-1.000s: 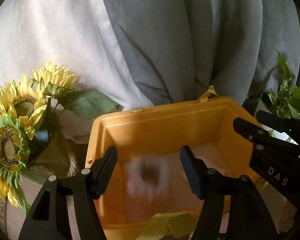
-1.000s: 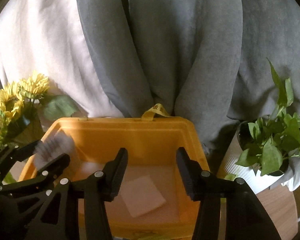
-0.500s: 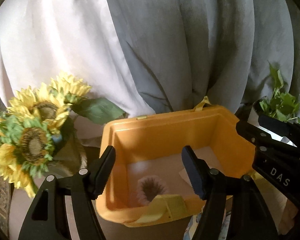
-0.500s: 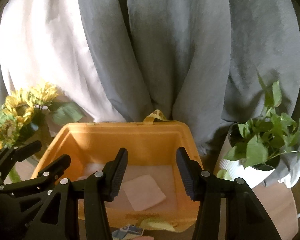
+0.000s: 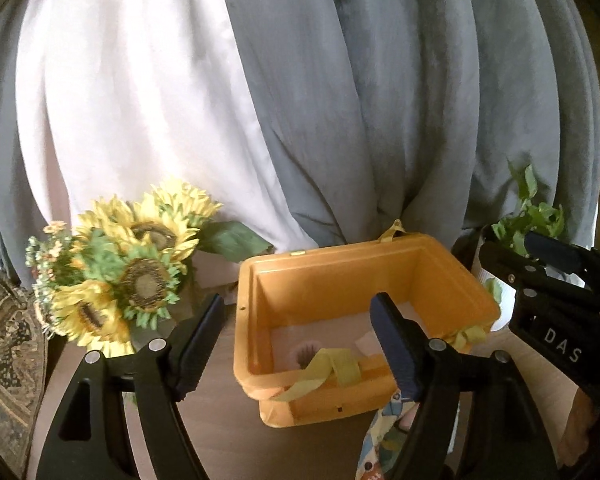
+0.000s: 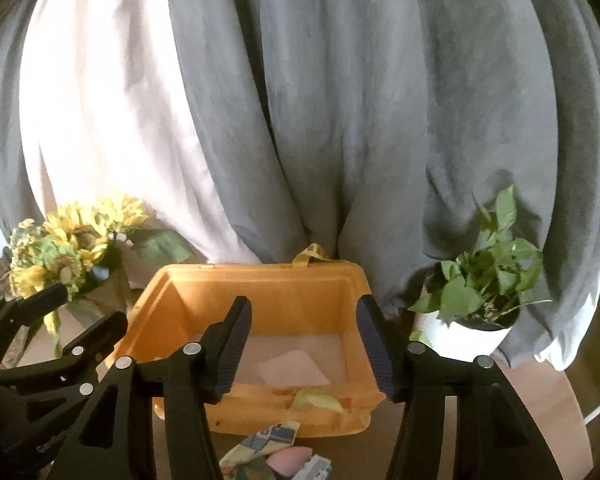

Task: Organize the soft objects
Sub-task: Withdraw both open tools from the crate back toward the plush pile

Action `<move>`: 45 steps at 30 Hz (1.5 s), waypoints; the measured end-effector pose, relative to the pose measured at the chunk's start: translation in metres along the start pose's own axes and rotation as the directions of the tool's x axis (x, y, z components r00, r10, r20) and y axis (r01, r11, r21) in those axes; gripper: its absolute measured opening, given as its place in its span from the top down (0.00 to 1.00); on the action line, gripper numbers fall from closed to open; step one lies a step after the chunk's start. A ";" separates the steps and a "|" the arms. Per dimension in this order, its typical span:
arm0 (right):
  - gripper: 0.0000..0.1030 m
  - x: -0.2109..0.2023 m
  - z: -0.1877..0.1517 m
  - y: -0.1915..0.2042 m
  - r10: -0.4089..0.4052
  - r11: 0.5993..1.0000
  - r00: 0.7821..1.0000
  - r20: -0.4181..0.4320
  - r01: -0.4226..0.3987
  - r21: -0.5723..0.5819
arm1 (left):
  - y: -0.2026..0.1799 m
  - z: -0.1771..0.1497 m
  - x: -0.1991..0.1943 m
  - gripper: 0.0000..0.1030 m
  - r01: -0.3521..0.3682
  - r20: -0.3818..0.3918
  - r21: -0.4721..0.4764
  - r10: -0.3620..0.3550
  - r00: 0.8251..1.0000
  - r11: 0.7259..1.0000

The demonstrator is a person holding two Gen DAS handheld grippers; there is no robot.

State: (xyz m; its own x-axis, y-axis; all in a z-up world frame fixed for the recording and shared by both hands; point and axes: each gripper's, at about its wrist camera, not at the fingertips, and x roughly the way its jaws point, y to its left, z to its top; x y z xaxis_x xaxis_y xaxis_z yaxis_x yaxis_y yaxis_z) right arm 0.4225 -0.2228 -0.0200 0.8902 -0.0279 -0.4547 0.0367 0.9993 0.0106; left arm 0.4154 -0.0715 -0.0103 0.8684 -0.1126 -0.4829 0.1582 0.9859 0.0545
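Observation:
An orange bin (image 5: 324,276) (image 6: 284,300) with yellow strap handles stands on the wooden table. Inside it lie a fluffy pink-and-dark ring (image 5: 306,354) and a pale square cloth (image 6: 294,368). A patterned soft item (image 6: 276,454) (image 5: 384,436) lies on the table in front of the bin. My left gripper (image 5: 298,344) is open and empty, raised in front of the bin. My right gripper (image 6: 304,346) is open and empty, also raised before the bin; it shows in the left wrist view (image 5: 548,280) at right.
A sunflower bouquet (image 5: 128,276) (image 6: 68,248) stands left of the bin. A potted green plant (image 6: 484,280) in a white pot stands right of it. Grey and white curtains (image 6: 340,120) hang close behind. A patterned fabric (image 5: 4,360) lies at far left.
The fluffy ring fell from between my left fingers into the bin. Both grippers have pulled back and up, so the bin looks smaller and the patterned item has come into view.

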 end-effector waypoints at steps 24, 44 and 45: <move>0.35 -0.113 -0.029 0.006 -0.024 1.000 0.997 0.070 0.023 0.015 | -0.002 -0.035 -0.112 0.22 -0.019 0.055 0.019 0.018 0.998 1.000; 0.32 -0.147 -0.073 -0.004 -0.024 0.998 1.000 0.003 0.024 0.061 | -0.012 -0.084 -0.147 0.22 -0.025 0.024 -0.020 0.025 0.999 0.999; 0.32 -0.147 -0.075 -0.005 -0.023 0.998 1.000 -0.004 0.023 0.063 | -0.013 -0.086 -0.148 0.22 -0.029 0.025 -0.016 0.029 0.999 0.999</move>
State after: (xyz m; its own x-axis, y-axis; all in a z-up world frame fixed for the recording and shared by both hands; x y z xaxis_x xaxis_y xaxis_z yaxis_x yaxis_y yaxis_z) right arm 0.2574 -0.2222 -0.0205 0.8874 -0.0506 -0.4581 0.0860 0.9947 0.0566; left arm 0.2446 -0.0568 -0.0148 0.8839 -0.0869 -0.4595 0.1255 0.9906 0.0542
